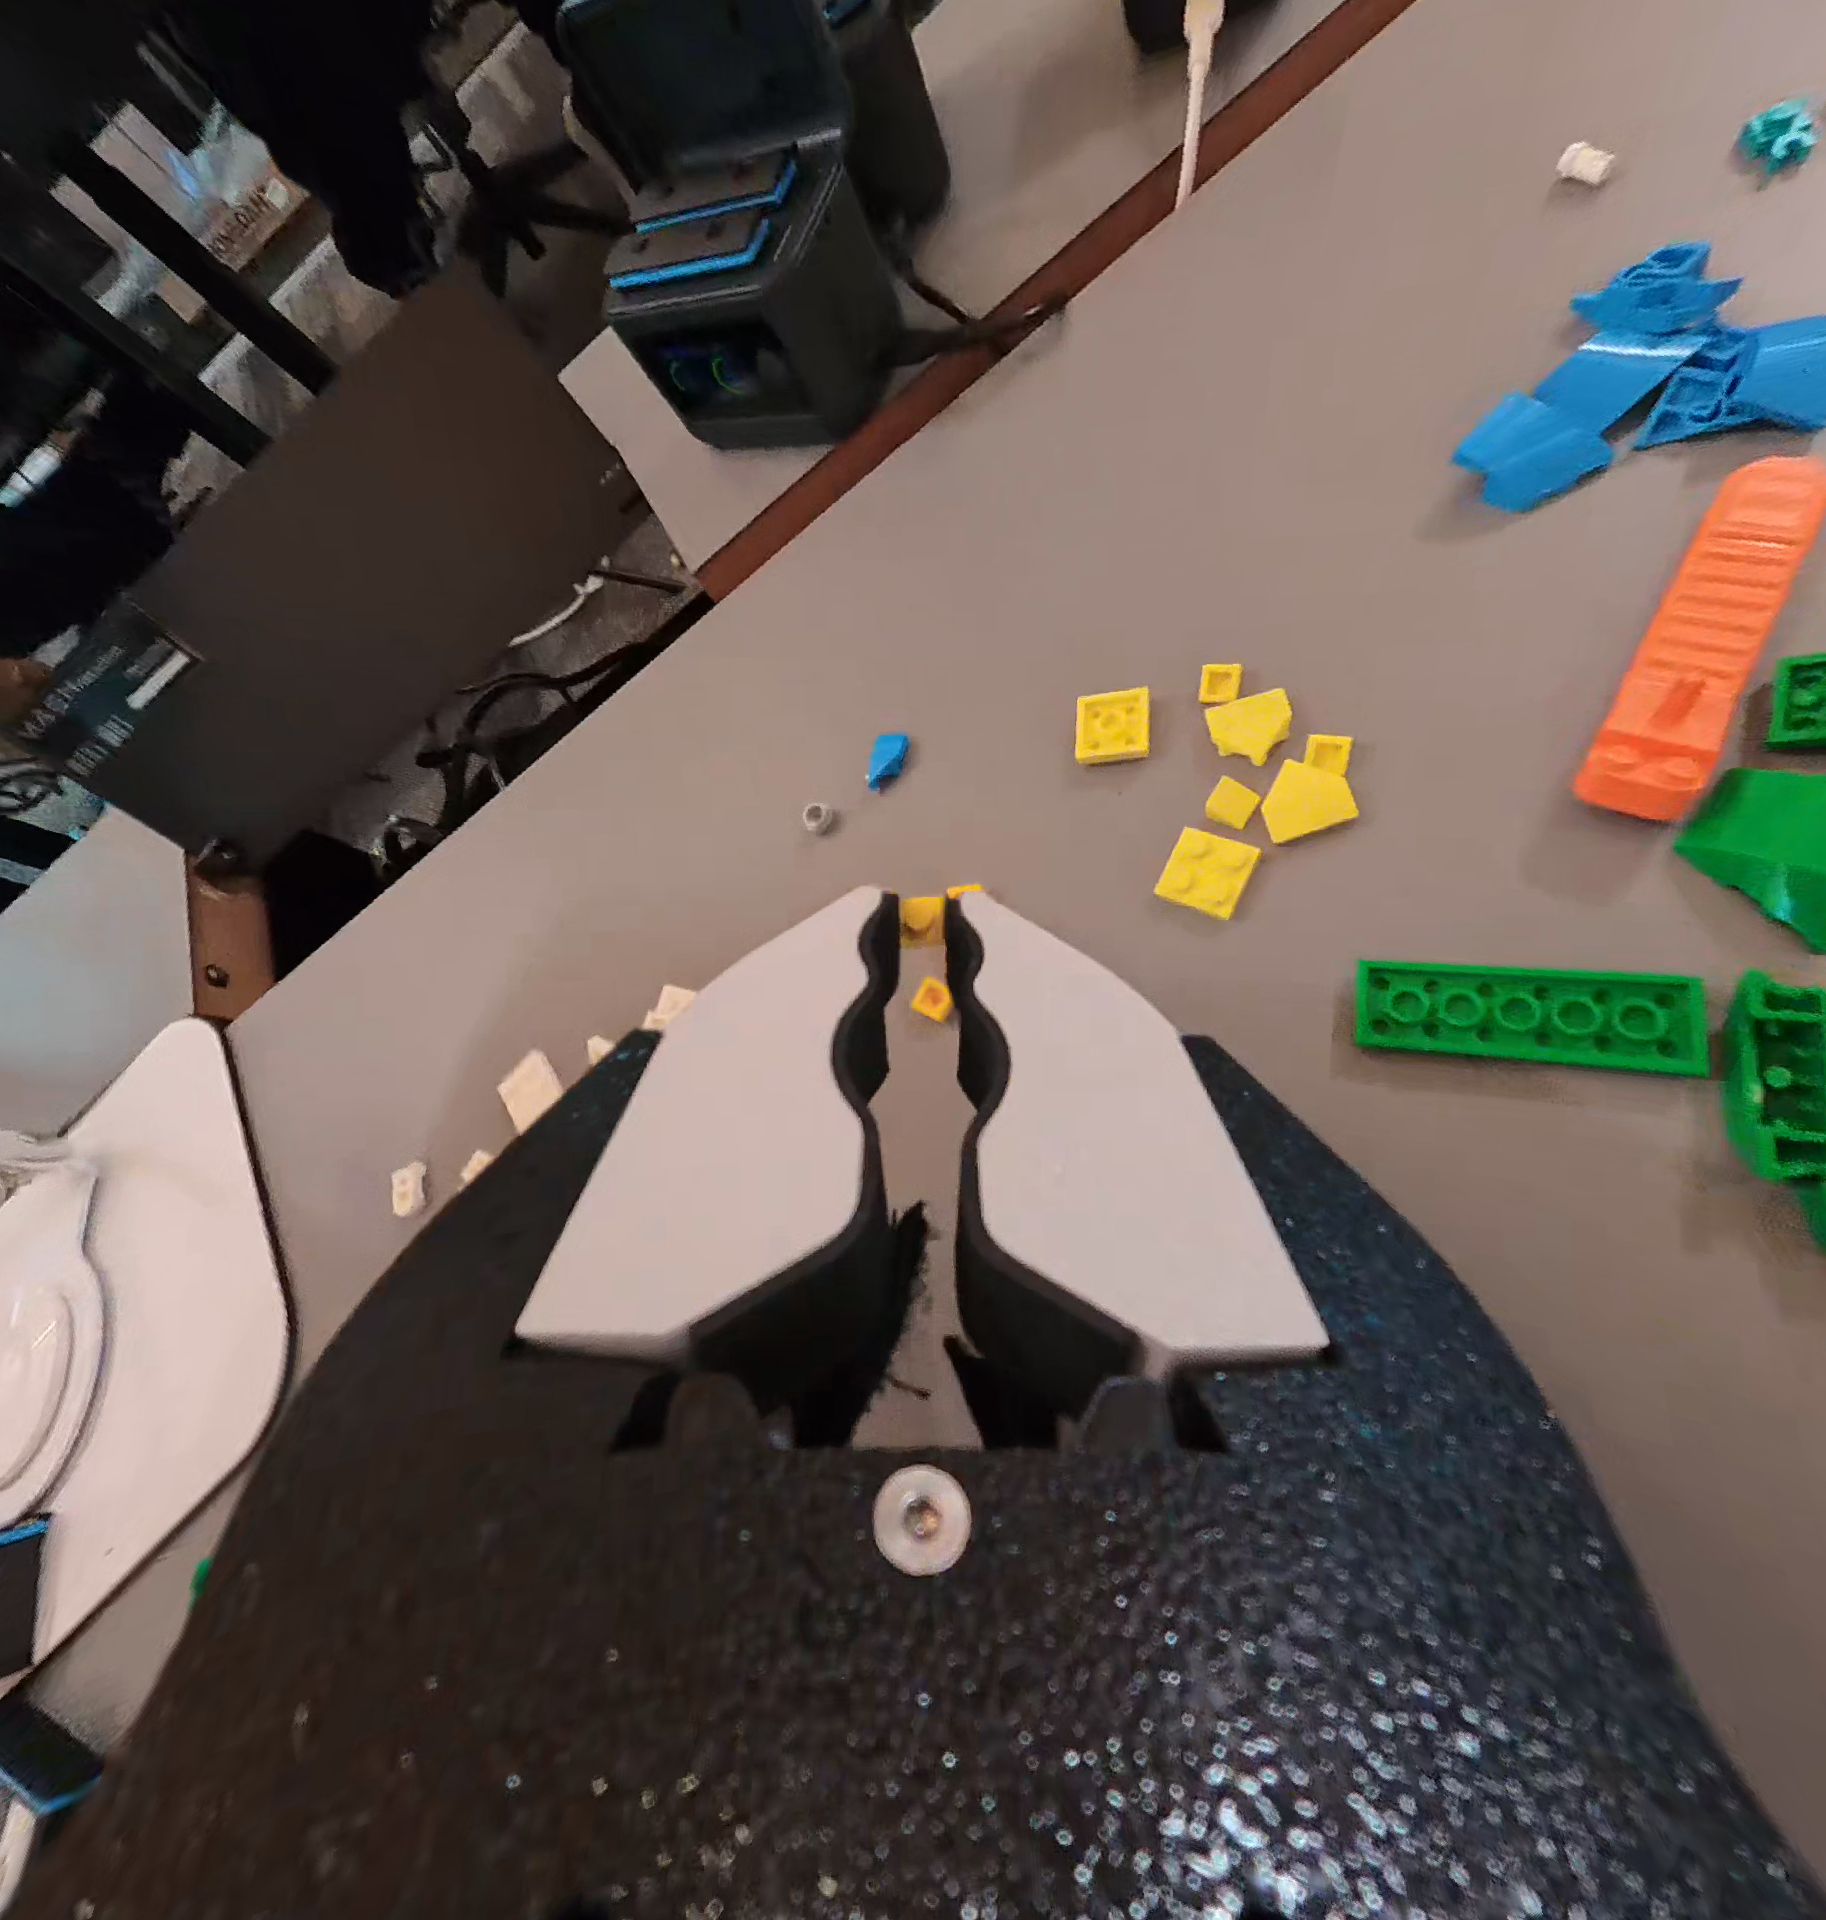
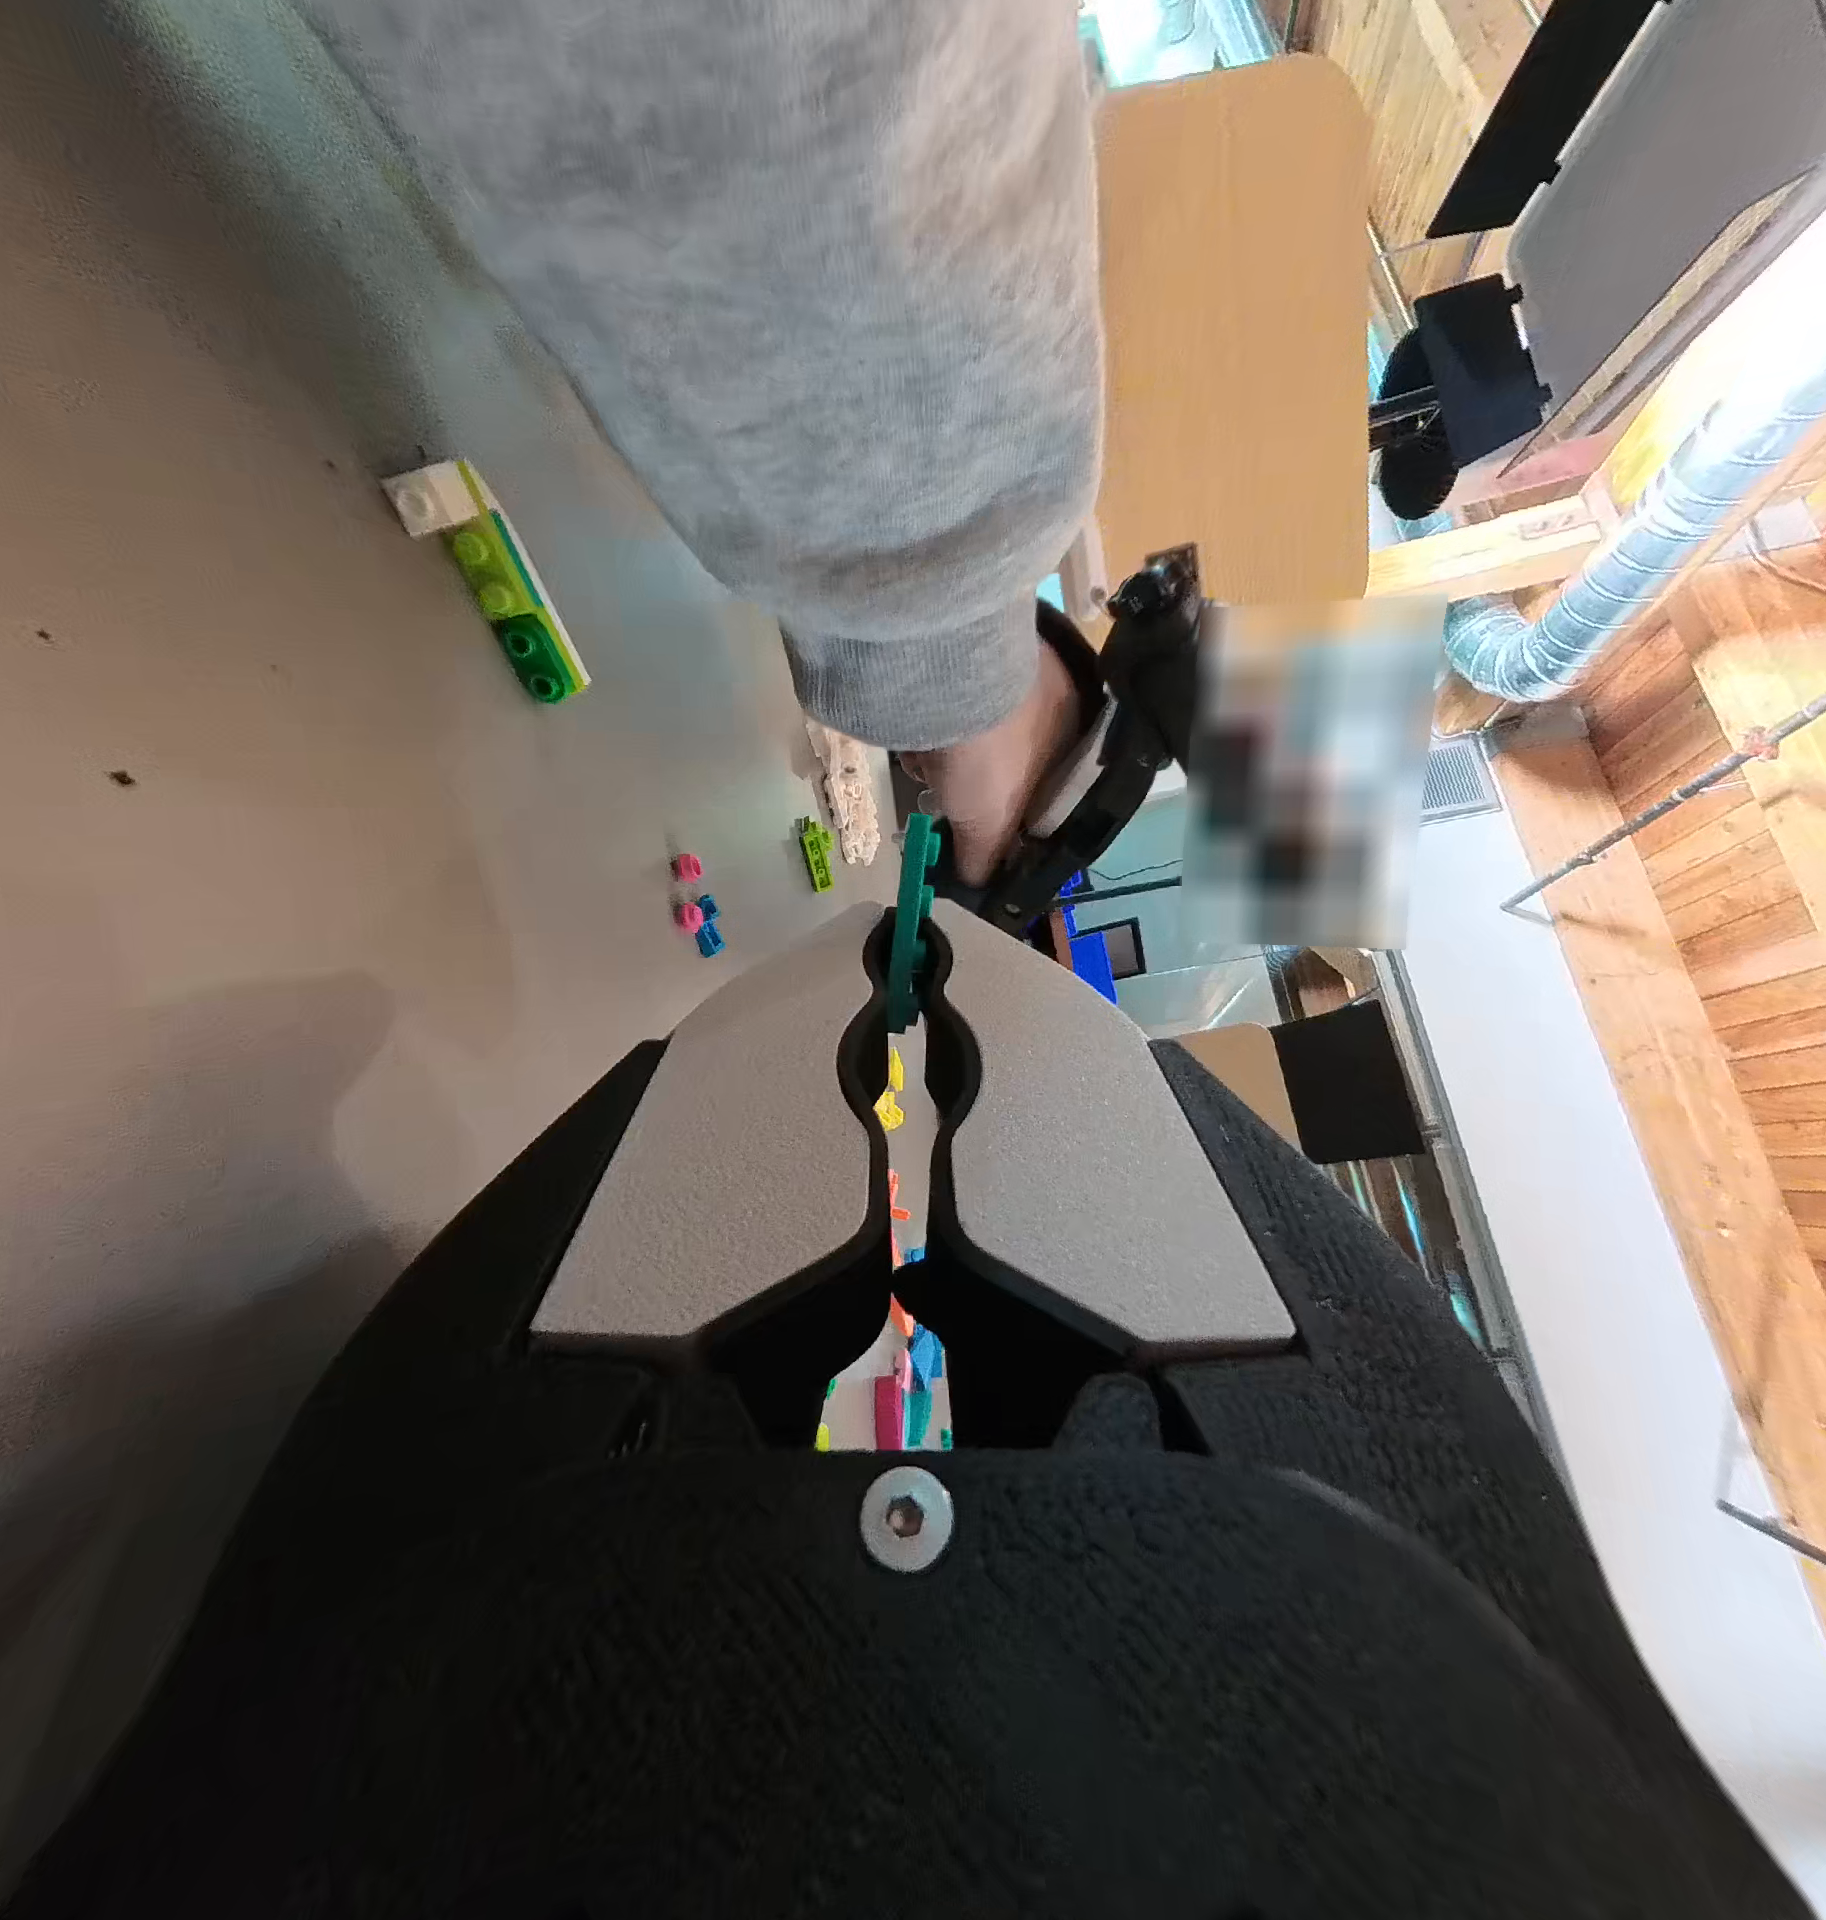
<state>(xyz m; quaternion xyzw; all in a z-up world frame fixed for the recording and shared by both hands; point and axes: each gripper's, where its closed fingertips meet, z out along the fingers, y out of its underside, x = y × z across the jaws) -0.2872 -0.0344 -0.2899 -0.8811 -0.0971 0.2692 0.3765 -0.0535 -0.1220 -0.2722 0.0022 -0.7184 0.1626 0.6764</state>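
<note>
Left gripper pinches a yellow stud brick near table edge.

The left gripper pinched a small yellow brick between its fingertips above a grey table. Another tiny yellow piece lay below, loose yellow plates to the right, and a green plate beyond.
</note>
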